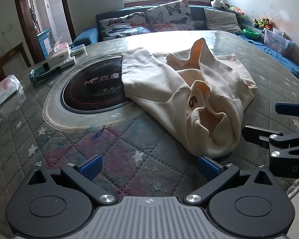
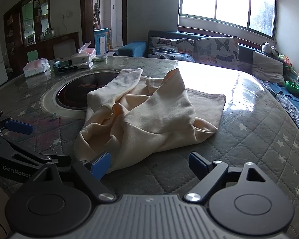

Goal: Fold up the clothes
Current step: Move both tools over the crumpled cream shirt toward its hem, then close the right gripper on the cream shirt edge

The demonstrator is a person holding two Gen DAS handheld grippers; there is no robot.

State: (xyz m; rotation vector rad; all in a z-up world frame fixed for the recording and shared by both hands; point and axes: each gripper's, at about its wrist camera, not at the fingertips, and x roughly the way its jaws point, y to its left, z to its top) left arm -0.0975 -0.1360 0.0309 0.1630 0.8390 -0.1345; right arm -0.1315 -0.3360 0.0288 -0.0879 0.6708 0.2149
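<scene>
A cream garment [image 1: 181,91] marked with a 5 is seen crumpled on the quilted counter [image 1: 69,139], partly over the round black cooktop [image 1: 89,87]. The left gripper [image 1: 149,167] and right gripper [image 2: 149,164] are held at its near edge, jaws spread wide, nothing gripped.

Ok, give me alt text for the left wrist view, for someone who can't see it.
A crumpled cream garment lies on a quilted round table, partly over a black inset cooktop. The left hand-held gripper is open just short of its near edge, and the right hand-held gripper reaches in from the right.
</scene>
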